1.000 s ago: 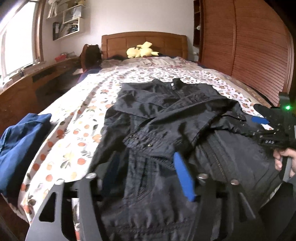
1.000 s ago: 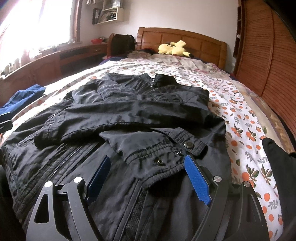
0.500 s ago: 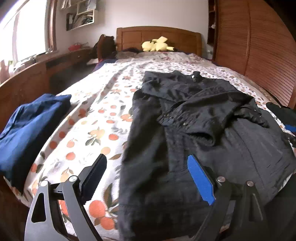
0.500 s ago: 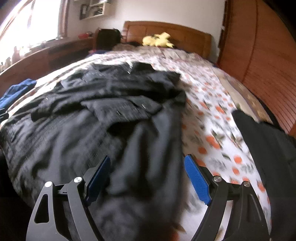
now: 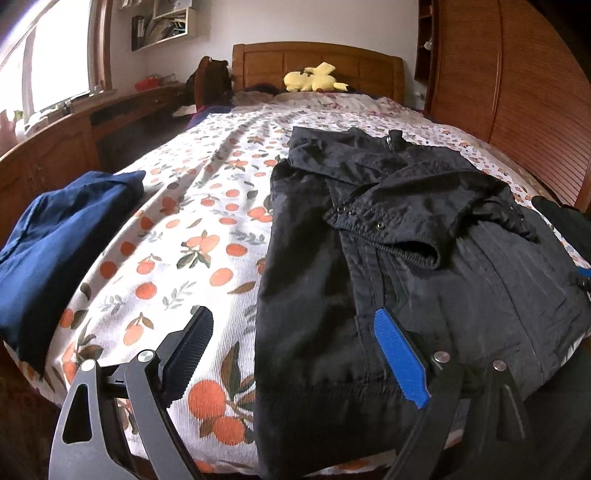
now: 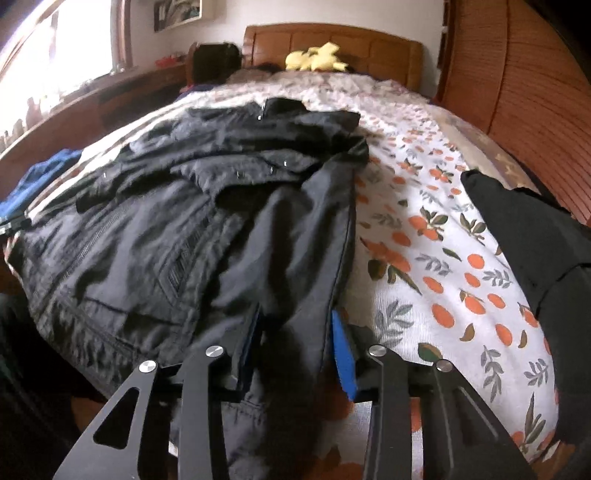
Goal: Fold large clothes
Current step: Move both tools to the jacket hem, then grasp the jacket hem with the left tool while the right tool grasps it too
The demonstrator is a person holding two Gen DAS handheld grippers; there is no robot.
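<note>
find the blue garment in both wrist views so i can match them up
Left wrist view: the blue garment lies large at the left edge of the bed.
Right wrist view: the same garment is a small patch at far left, behind the black jacket.
Shared landmark: the yellow plush toy by the headboard.

No text, label, brand, number or sign can be read in either view. On the wall shelf (image 5: 162, 26) beyond the head of the bed (image 5: 221, 206), spines of what may be books or binders are seen, but they are too small and blurred for any lettering to be made out. No tag or print is shown on the black jacket (image 5: 406, 240), and the snaps on it carry no legible marking.
</note>
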